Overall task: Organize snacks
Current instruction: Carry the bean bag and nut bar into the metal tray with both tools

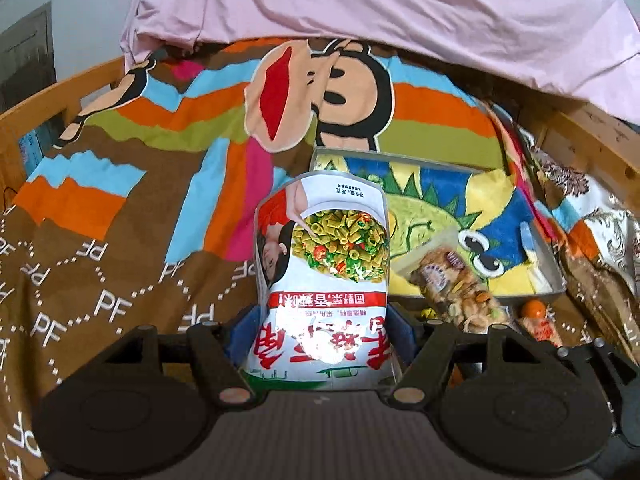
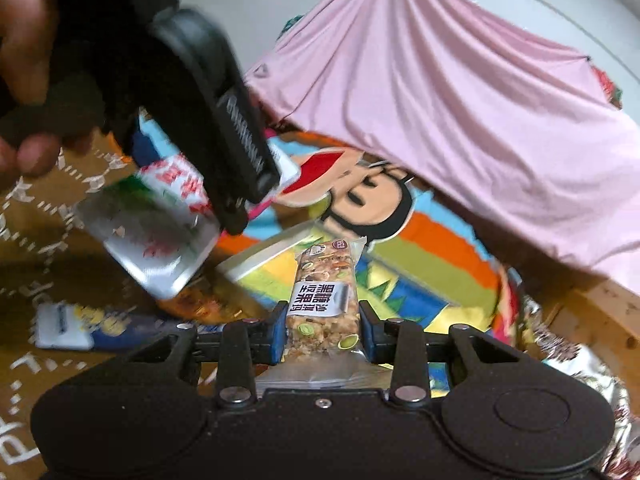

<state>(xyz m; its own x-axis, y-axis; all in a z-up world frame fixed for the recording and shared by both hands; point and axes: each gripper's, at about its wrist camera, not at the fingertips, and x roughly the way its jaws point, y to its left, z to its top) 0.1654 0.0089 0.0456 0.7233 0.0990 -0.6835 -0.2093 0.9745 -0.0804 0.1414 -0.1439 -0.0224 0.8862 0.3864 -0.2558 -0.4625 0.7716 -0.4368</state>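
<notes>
The left gripper [image 1: 322,336] is clamped on a white snack bag [image 1: 324,264], which stands up between the blue pads with its printed picture of green snack pieces facing the camera. Just right of it a clear nut bar [image 1: 456,284] lies across the near rim of a grey tray [image 1: 546,256] lined with a dinosaur towel [image 1: 436,204]; a small orange packet [image 1: 538,318] sits on the bedspread [image 1: 120,240] in front of the tray. The right gripper [image 2: 323,330] pinches a second nut bar [image 2: 324,300] upright, its label facing the lens, above the tray's near end. In the right view the left gripper and its bag [image 2: 156,232] hang blurred at upper left, and a blue-and-white packet [image 2: 84,326] lies below them. A pink sheet [image 1: 400,4] drapes across the back.
</notes>
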